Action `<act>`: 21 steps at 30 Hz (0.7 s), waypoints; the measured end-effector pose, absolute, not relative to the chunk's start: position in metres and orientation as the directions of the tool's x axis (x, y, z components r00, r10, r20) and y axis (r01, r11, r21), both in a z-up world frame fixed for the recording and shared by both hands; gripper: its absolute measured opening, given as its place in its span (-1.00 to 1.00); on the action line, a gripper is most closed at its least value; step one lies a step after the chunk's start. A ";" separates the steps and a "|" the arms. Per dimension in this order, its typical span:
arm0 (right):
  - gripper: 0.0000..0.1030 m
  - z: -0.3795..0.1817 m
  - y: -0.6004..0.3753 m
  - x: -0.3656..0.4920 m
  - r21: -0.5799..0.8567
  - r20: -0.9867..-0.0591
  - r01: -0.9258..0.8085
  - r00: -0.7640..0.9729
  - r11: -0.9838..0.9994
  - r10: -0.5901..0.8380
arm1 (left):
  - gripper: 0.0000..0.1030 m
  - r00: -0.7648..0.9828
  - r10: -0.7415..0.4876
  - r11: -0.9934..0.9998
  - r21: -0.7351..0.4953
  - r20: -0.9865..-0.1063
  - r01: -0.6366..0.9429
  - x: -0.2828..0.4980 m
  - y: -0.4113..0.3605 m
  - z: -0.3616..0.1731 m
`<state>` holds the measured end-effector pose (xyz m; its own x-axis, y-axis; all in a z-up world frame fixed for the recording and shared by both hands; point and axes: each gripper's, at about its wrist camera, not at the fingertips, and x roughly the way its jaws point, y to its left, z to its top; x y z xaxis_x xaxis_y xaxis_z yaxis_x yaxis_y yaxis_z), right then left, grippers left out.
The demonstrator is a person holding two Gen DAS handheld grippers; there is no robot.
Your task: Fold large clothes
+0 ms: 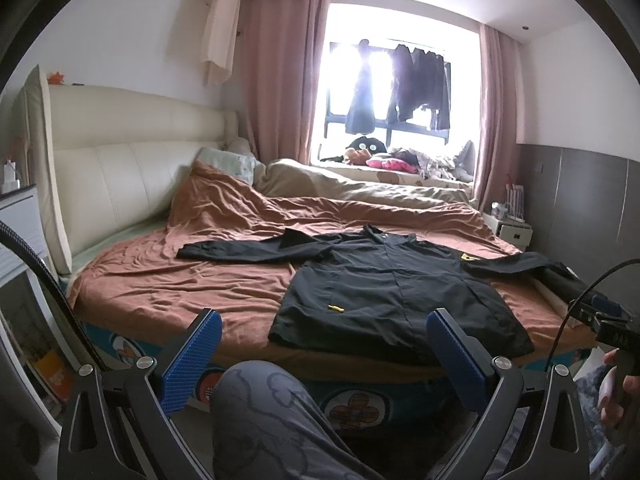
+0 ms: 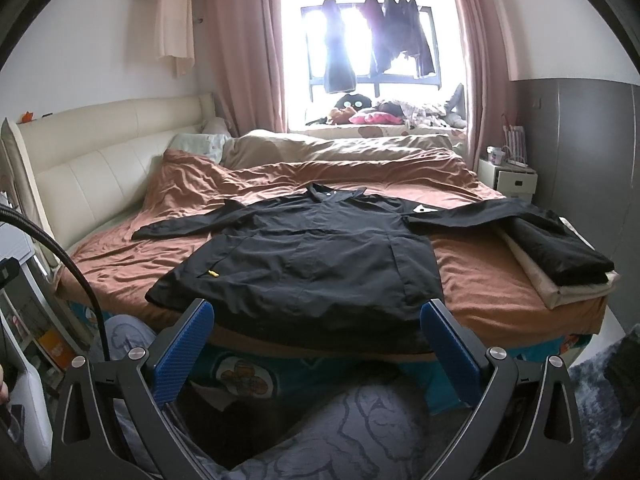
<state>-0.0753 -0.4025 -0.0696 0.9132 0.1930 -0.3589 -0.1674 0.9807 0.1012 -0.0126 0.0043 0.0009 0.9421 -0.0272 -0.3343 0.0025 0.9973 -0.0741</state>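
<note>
1. My left gripper [image 1: 324, 344] hangs low at the near edge of the bed [image 1: 120, 280], its two blue-padded jaws spread wide with nothing between them but air and, lower down, my own knee in grey patterned trousers [image 1: 272, 412].
2. My right gripper [image 2: 316, 338] is held the same way, jaws wide apart and empty, just short of the mattress edge.
3. The black jacket [image 2: 304, 256] lies flat, front side up, on the rust-brown bedspread [image 2: 120, 256], collar pointing away toward the window [image 2: 368, 40], hem nearest me.
4. In the right wrist view the hem runs across just beyond my fingertips and spans roughly the gap between the jaws; neither jaw touches the cloth.
5. In the left wrist view the jacket [image 1: 396, 288] sits ahead and to the right of centre, its lower left corner between the jaws and its hem passing behind the right finger.
6. Both sleeves are stretched out sideways: one toward the cream headboard [image 2: 88, 160], the other toward the far right of the bed.
7. That right sleeve ends near a folded black garment [image 2: 560, 248] resting on a folded beige cloth [image 2: 548, 280] at the bed's right corner.
8. A small yellow zip pull [image 2: 213, 274] shows on the jacket's left pocket.
9. My right hand [image 1: 616, 396] and the other gripper's body appear at the right edge of the left view.
</note>
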 end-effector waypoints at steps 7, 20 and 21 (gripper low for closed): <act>1.00 -0.070 -0.404 -0.079 0.098 -0.350 -0.161 0.918 0.982 0.186 | 0.99 0.942 -0.027 0.997 -0.075 -0.336 0.002 -0.013 0.003 0.001; 1.00 -0.071 -0.406 -0.077 0.096 -0.349 -0.140 0.923 0.985 0.165 | 0.99 0.942 -0.028 0.997 -0.076 -0.335 0.002 -0.015 0.001 0.000; 1.00 -0.071 -0.406 -0.078 0.096 -0.348 -0.138 0.923 0.986 0.163 | 0.99 0.942 -0.029 0.997 -0.076 -0.335 0.003 -0.015 0.000 0.000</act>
